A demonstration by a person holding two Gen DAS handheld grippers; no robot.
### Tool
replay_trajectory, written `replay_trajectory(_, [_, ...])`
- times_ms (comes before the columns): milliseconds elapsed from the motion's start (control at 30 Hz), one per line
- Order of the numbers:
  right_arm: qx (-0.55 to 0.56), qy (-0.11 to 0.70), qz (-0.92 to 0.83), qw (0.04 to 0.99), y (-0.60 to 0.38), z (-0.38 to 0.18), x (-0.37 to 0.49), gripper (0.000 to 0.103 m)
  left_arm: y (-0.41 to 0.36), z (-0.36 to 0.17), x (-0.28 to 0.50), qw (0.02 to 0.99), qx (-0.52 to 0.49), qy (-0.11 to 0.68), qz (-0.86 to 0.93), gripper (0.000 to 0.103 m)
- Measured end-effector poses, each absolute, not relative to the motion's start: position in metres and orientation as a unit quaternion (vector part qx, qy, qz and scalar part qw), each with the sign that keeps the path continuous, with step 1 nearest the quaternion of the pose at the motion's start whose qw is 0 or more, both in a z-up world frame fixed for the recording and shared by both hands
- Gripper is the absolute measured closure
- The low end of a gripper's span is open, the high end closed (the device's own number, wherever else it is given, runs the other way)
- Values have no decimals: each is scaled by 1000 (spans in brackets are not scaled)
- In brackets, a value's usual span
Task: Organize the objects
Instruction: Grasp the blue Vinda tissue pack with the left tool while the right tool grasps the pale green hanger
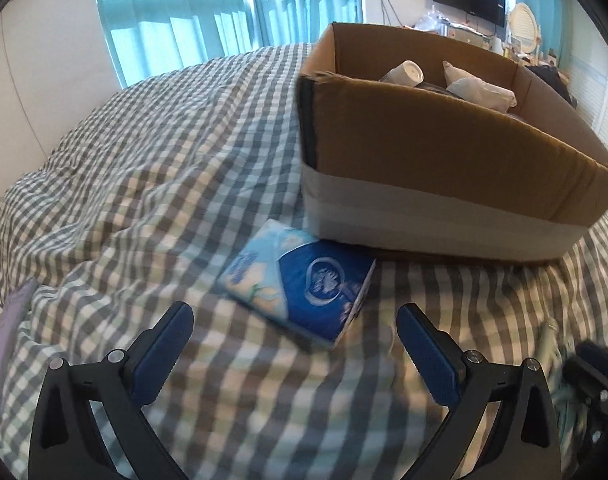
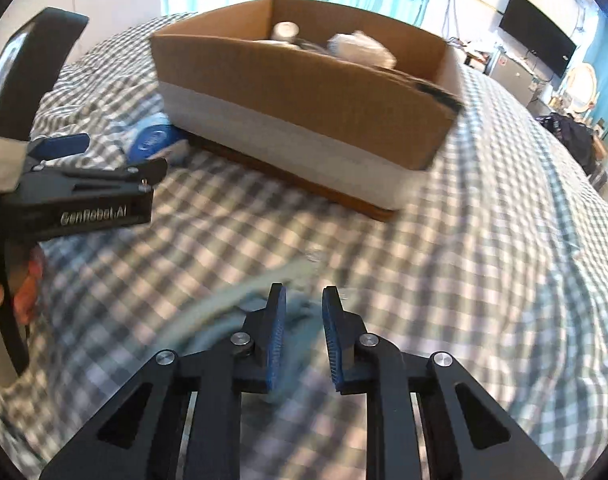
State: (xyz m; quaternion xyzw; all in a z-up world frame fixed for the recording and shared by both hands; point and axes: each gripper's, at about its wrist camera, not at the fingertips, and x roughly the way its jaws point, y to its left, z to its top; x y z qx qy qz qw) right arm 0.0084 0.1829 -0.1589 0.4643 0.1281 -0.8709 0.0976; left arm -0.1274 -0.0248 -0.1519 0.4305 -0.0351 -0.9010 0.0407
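Inside cardboard box (image 1: 444,148): white roll (image 1: 404,73) beside crumpled white bag (image 1: 480,90)

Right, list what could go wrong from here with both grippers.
1. The blue tissue pack lies tight against the cardboard box; the open left gripper may nudge the box when closing.
2. The right gripper, nearly closed over pale green cloth, may pinch the checkered bedcover too.
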Motion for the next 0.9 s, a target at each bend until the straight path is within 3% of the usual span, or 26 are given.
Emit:
replay_trajectory(167, [482,55,-868,104,205,-159,0,88,-19,-159,-146,70,430,-31,-900,0])
replay_trajectory(333, [483,53,-868,101,210,-158,2,80,-28,-174,-160,61,449,-8,-891,3])
replay_trajectory(400, [484,40,-868,102,207,-160,-2,64,-36,-173,-158,51,448,16,-892,9])
replay_trajectory(433, [483,37,-869,99,208,-159,-1,61,-39,-172,-157,50,448,22,-893,15])
replay_trajectory(533, [482,27,-870,98,211,-155,0,53,-43,-170,-151,42,447,29,-893,20])
replay_trajectory(600, [487,10,-867,105,207,-155,1,40,-44,-168,-146,40,448,20,-893,25])
replay_trajectory(900, [513,22,-849,121,185,-158,11,35,-65,-146,-104,31,442,37,-896,27])
